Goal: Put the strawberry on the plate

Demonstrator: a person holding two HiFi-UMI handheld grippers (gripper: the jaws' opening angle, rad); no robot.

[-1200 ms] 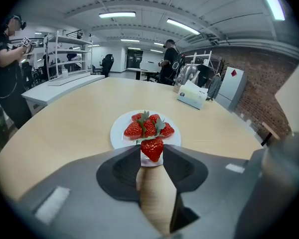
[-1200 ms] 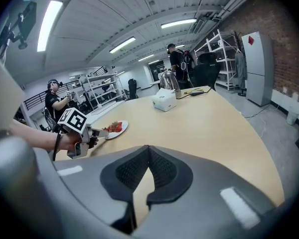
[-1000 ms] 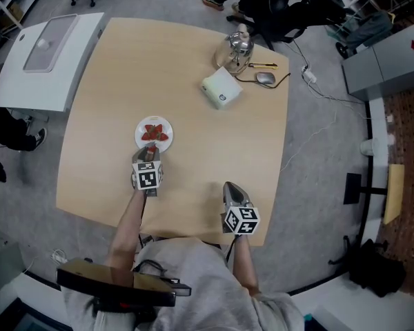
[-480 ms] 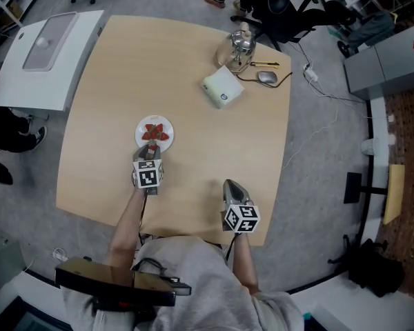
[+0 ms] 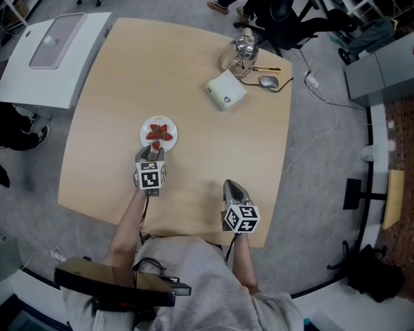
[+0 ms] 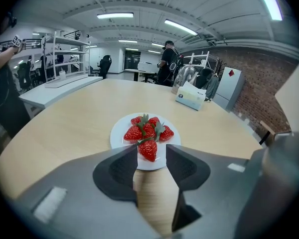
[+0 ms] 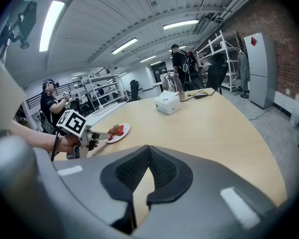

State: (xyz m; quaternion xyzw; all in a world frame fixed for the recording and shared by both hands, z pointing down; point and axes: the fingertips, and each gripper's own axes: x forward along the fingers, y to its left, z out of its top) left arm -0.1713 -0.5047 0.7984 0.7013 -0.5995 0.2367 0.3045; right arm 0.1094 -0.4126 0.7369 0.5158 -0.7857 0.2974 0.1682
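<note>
- Recording the left gripper [image 6: 151,146] as released, jaws parted after just opening wider.
- Finding the strawberry [image 6: 148,150] between those jaw tips, with a gap showing on either side and neither pad pressing on it.
- Placing that strawberry on the white plate [image 6: 118,133], lying at the rim nearest the left gripper with its leafy end toward the plate's middle.
- Noting several more strawberries [image 6: 148,129] heaped at the middle of the plate, touching one another, just behind the one between the jaws.
- Recording the right gripper [image 7: 148,147] as clenched, jaw tips meeting, with nothing between them.
- Locating the right gripper above the near edge of the table [image 5: 214,150], well apart from the plate and, in the head view, to the right of the left gripper.
- Seeing, in the right gripper view, a hand holding the left gripper with its tips reaching the plate's rim.
- Noting the plate resting flat on the light wooden table, left of centre in the head view.
- Logging at the far side a white box [image 5: 225,90], a metal kettle [image 5: 243,47] and a computer mouse [image 5: 268,81], near one another and well apart from the plate.
- Observing a person [image 6: 168,66] standing beyond the table's far edge in the left gripper view.
</note>
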